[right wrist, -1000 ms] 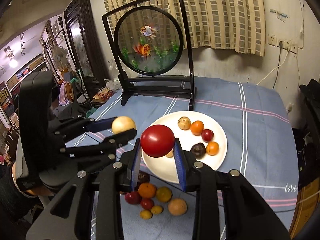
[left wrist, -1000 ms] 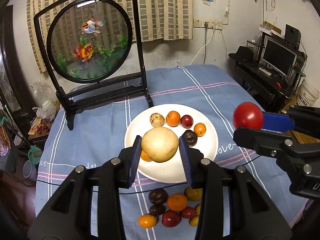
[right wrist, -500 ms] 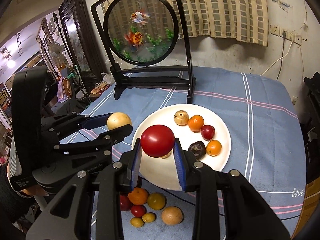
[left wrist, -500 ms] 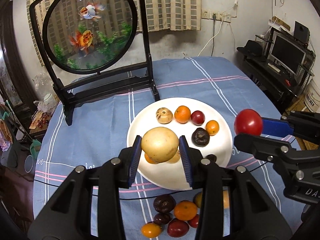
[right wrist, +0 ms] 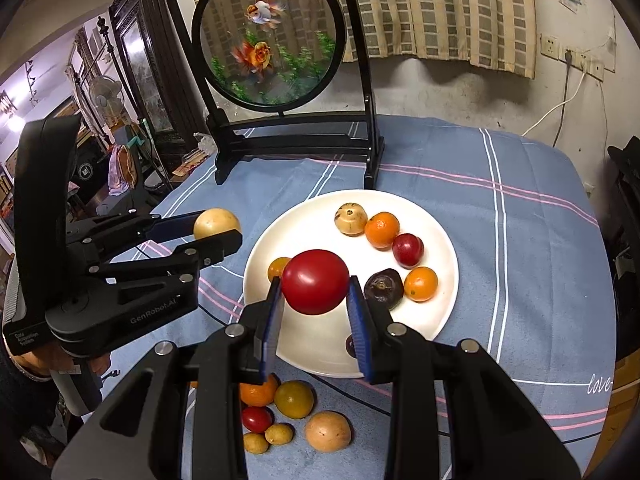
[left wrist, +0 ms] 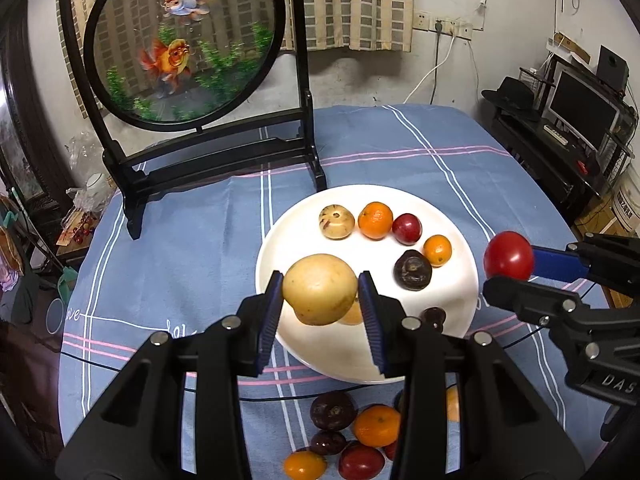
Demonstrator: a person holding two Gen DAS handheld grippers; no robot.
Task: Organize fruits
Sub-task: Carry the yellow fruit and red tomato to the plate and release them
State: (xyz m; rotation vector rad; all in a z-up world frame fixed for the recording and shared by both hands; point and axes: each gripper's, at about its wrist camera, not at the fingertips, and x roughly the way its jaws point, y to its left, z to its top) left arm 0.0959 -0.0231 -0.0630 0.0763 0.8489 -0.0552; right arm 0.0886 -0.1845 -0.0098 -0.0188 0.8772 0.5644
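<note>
My left gripper (left wrist: 320, 312) is shut on a large pale yellow fruit (left wrist: 319, 289), held over the near left part of the white plate (left wrist: 280, 240). My right gripper (right wrist: 315, 312) is shut on a round red fruit (right wrist: 315, 281), above the plate's (right wrist: 444, 312) near half. In the left wrist view the right gripper (left wrist: 508, 268) shows at the right with the red fruit (left wrist: 509, 255). In the right wrist view the left gripper (right wrist: 218, 232) shows at the left with the yellow fruit (right wrist: 216, 222). Several small fruits lie on the plate, among them an orange (left wrist: 375, 220) and a dark one (left wrist: 412, 270).
A heap of loose fruits (right wrist: 294, 400) lies on the blue checked cloth (left wrist: 180, 248) in front of the plate. A round goldfish screen on a black stand (left wrist: 180, 44) rises behind the plate. A thin black cable (left wrist: 120, 368) crosses the cloth. A desk with a monitor (left wrist: 580, 108) stands at the right.
Both grippers have sunk and moved forward with their fruits, so the plate and screen look larger and nearer. Both grips stay the same.
</note>
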